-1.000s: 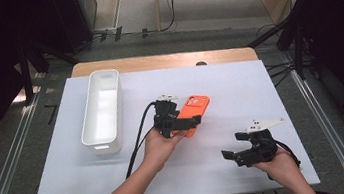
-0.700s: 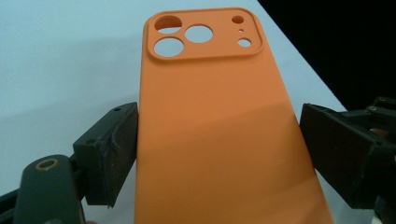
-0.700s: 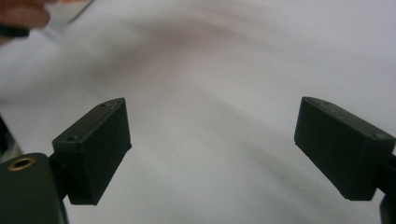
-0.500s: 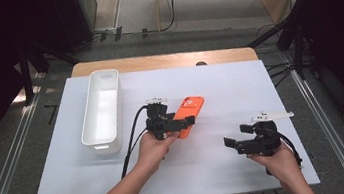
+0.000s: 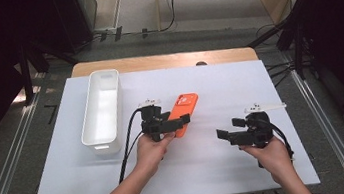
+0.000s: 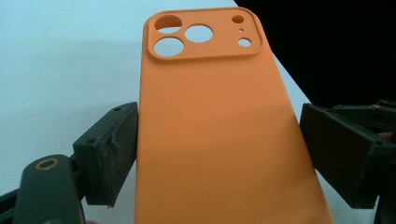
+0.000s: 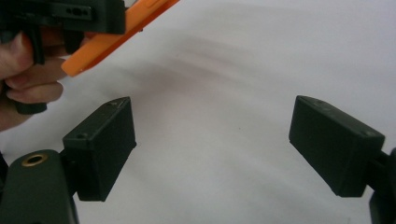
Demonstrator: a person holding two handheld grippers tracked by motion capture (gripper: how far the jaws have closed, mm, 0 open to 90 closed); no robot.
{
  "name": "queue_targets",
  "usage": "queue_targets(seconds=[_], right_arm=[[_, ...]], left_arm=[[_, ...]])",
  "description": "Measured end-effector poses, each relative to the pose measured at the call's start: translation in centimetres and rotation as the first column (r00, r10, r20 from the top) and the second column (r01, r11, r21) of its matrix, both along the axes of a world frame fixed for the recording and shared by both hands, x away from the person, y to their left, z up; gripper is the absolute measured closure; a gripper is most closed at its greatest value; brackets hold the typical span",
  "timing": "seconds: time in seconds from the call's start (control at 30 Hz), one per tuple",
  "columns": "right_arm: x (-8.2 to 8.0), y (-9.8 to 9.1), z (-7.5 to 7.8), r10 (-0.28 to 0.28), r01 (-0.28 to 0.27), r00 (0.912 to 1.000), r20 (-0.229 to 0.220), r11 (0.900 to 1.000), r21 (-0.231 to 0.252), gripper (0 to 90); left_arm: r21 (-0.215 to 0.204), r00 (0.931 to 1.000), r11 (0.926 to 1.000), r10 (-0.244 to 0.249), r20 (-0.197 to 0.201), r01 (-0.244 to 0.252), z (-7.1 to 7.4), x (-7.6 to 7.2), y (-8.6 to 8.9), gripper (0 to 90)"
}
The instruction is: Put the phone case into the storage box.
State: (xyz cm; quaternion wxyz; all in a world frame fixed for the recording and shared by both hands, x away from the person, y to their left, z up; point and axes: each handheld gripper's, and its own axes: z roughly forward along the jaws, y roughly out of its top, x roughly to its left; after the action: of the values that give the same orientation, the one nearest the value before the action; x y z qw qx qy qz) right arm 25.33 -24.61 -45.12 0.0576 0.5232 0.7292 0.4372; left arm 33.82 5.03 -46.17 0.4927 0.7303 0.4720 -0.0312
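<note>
Orange silicone phone case [image 5: 184,113], camera cut-outs facing up, sits mid-frame on the white table [image 5: 258,75], pinched across its width by the left tongs [image 5: 179,121]; in the left gripper view both pads press its long edges [image 6: 116,149]. Since a second ago that hand has drawn the case slightly toward the lower left, away from where it lay, so the lift looks begun. The right tongs [image 5: 225,134], lower right of the frame, have just been closing a little yet stand spread with nothing between them. A long white plastic bin [image 5: 102,111] waits at the left, probably the destination.
</note>
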Motion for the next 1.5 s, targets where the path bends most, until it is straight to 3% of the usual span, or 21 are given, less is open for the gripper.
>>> queue_targets(seconds=[0.23,0.53,0.73,1.0,1.5], right_arm=[[0.6,0.1,0.5,-0.001,0.001,0.9999,-0.011,0.9998,0.019,13.4],[2.1,0.6,1.3,0.023,-0.020,0.9992,-0.033,0.9974,0.069,13.5],[2.8,1.0,1.4,0.025,-0.021,0.9984,-0.051,0.9974,0.069,13.5],[3.7,1.5,1.6,-0.004,0.006,0.9990,-0.045,0.9984,0.056,13.5],[5.5,2.5,1.5,-0.051,0.059,0.9969,-0.059,0.9896,0.131,14.0]], left_arm=[[-0.011,0.9992,0.9995,0.031,0.027,-0.030,-0.4,-0.7,0.0,14.1],[0.014,0.9983,0.9993,0.032,0.048,-0.033,-0.9,-1.6,-0.3,14.0],[0.003,0.9961,0.9987,0.051,0.072,-0.052,-1.3,-2.1,-0.4,14.1],[0.003,0.9945,0.9976,0.068,0.079,-0.069,-1.7,-2.4,-0.4,14.0],[-0.007,0.9905,0.9954,0.096,0.099,-0.095,-1.7,-2.7,-0.4,14.0]])
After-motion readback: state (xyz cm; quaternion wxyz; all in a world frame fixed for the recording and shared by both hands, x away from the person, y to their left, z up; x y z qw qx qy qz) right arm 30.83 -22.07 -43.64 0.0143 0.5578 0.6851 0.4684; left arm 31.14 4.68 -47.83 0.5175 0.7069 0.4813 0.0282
